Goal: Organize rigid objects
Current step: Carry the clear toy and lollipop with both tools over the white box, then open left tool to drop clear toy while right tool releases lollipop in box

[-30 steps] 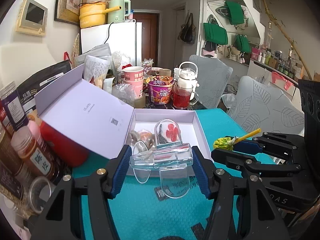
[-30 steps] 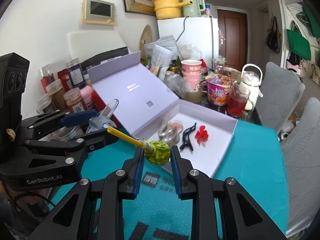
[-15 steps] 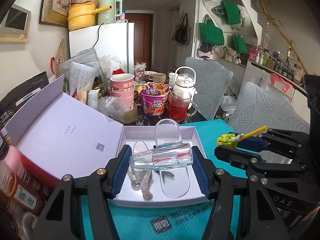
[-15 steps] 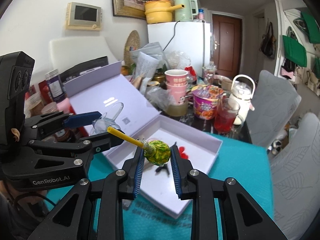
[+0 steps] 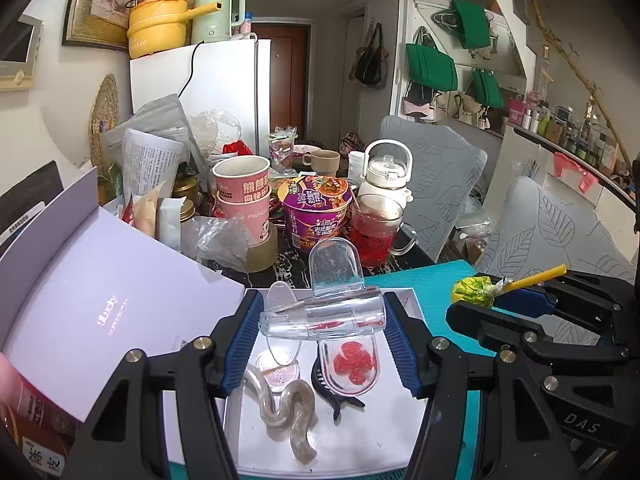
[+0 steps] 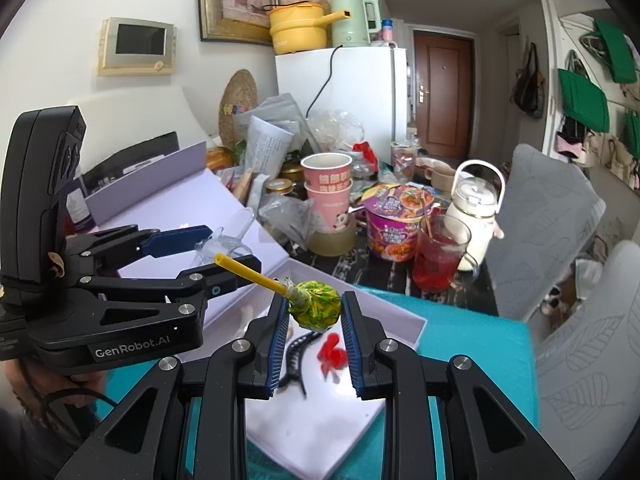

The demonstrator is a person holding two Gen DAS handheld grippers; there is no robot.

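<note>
**Two items aloft, three already boxed**

The left tongs (image 5: 322, 316), low in the centre of the left wrist view, were clamped across a clear plastic scoop-shaped object (image 5: 324, 314), its barrel lying crosswise between the blue pads and its rounded flaps standing above and below. It hung over the shallow white cardboard box (image 5: 404, 432) that sat on the teal-covered desk (image 5: 430, 284), not yet set down.

The right tongs (image 6: 314, 312), centre of the right wrist view, were closed on a lollipop in a green-and-yellow wrapper (image 6: 316, 306), its yellow stick (image 6: 250, 273) pointing to the upper left. It too was held above the box, near the far edge.

Inside the box, in the lower middle of the left view, lay a translucent grey wavy hair clip (image 5: 286, 416), a black claw clip (image 5: 340, 398) and a small red flower-shaped piece (image 5: 354, 362), the last seen through the clear flap. The box's lilac lid (image 5: 100, 316) stood folded open at the left.

By this showing the sorting was partly done: three small things were in, two were in the air and looked close to being lowered. The cups, noodle bowl and kettle crowding the upper middle of the frame were untouched; whether they belong to the task I cannot tell.
</note>
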